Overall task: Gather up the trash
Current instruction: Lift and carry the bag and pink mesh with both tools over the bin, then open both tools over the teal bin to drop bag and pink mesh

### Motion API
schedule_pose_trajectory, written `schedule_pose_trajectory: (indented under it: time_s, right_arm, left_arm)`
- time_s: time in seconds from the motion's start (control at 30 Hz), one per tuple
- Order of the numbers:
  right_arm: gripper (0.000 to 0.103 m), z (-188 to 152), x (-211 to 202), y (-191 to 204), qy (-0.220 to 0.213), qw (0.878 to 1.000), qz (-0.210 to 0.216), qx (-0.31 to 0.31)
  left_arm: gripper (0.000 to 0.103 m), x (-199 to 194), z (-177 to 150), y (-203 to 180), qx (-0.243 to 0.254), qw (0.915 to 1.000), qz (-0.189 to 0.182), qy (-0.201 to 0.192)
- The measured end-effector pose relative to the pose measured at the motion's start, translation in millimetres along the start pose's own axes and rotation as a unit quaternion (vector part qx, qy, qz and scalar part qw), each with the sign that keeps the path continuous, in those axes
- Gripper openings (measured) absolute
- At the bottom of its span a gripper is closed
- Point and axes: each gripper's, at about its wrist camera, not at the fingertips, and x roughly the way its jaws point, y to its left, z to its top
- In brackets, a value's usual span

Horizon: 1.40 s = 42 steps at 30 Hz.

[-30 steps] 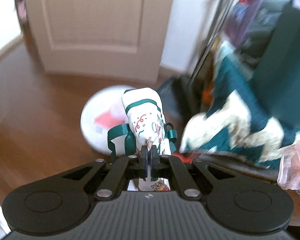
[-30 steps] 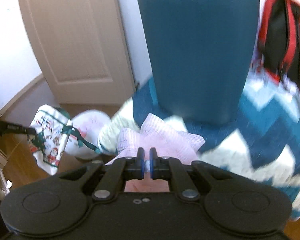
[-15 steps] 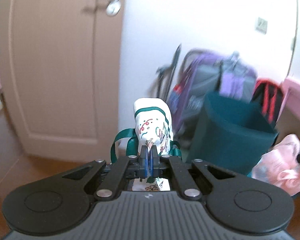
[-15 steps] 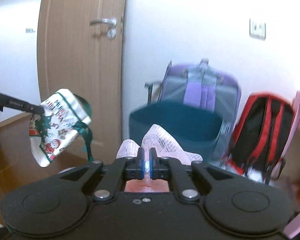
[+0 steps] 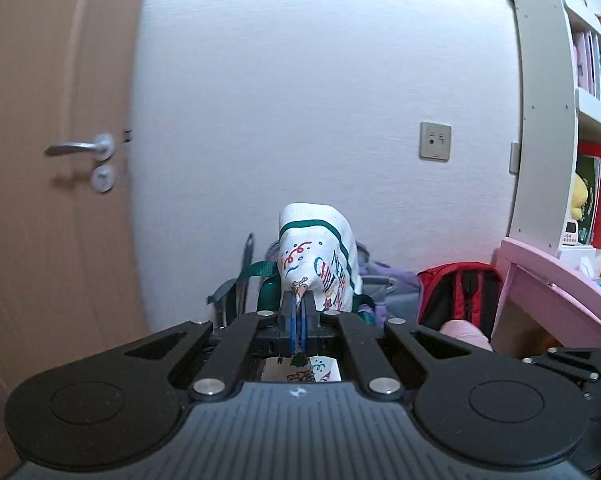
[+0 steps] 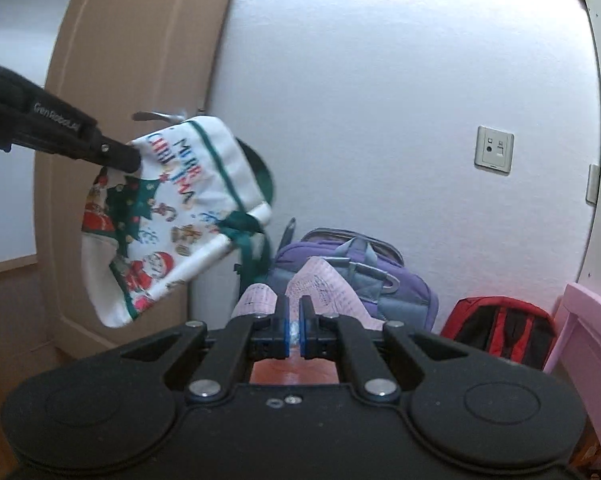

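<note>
1. Christmas bag (image 6: 168, 208) – white cloth, green trim and green straps, Santa prints – was pinched by its edge in the left gripper (image 5: 299, 305); jaws were pressed fully together on the fabric.
2. Bag was seen hanging tilted in the air from the black fingers (image 6: 116, 155) in the right wrist view, in front of the tan door (image 6: 132, 60), clear of the floor.
3. Crumpled pink paper (image 6: 324, 286), printed with fine lines, was clamped in the right gripper (image 6: 294, 322) – jaws nearly closed, only a thin gap filled by the paper; sheet was seen sticking up and forward past the tips.
4. Right gripper's body (image 5: 580, 364) was caught at the lower right edge of the left wrist view, with a pink lump beside it; too little shown to tell what it was.
5. Purple backpack (image 6: 356, 268) and red-and-black backpack (image 6: 500, 328) were seen low against the white wall (image 6: 380, 100), side by side.
6. Wall socket (image 6: 494, 151) was seen on the wall above the red bag.
7. Pink desk (image 5: 552, 292) and white bookshelf (image 5: 548, 100) were seen at the right edge.
8. Door handle (image 5: 78, 147) was visible on the door at left.
</note>
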Motion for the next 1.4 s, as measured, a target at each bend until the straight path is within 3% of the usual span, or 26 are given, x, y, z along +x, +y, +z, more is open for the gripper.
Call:
schedule_pose_trajectory:
  time_s: [0.1, 0.43, 0.67, 0.87, 1.03, 1.17, 1.27, 1.4]
  right_arm:
    - [0.004, -6, 22, -8, 0.01, 1.0, -0.001, 0.003]
    - [0.004, -47, 82, -17, 0.069, 0.997, 0.016, 0.01]
    - [0.005, -75, 106, -19, 0.111, 0.993, 0.024, 0.021]
    - [0.014, -87, 114, -18, 0.133, 0.99, 0.026, 0.024]
    - [0.019, -91, 116, -25, 0.145, 0.988, 0.032, 0.045]
    - [0.029, -89, 112, -29, 0.15, 0.986, 0.037, 0.057]
    - [0.031, -87, 104, -31, 0.151, 0.985, 0.038, 0.07]
    - [0.035, -81, 88, -35, 0.142, 0.986, 0.037, 0.078]
  left_arm:
    - [0.002, 31, -3, -15, 0.0, 0.9998, -0.009, 0.016]
    - [0.002, 118, -67, -32, 0.0, 0.9951, -0.018, 0.097]
    - [0.002, 166, -110, -41, -0.001, 0.9847, -0.033, 0.171]
    - [0.003, 187, -142, -42, 0.005, 0.9736, -0.04, 0.225]
    - [0.007, 192, -153, -41, 0.0, 0.9703, -0.042, 0.238]
    - [0.007, 186, -154, -42, -0.002, 0.9706, -0.051, 0.235]
    - [0.021, 179, -152, -44, -0.005, 0.9713, -0.057, 0.231]
    - [0.05, 165, -147, -43, -0.01, 0.9735, -0.058, 0.221]
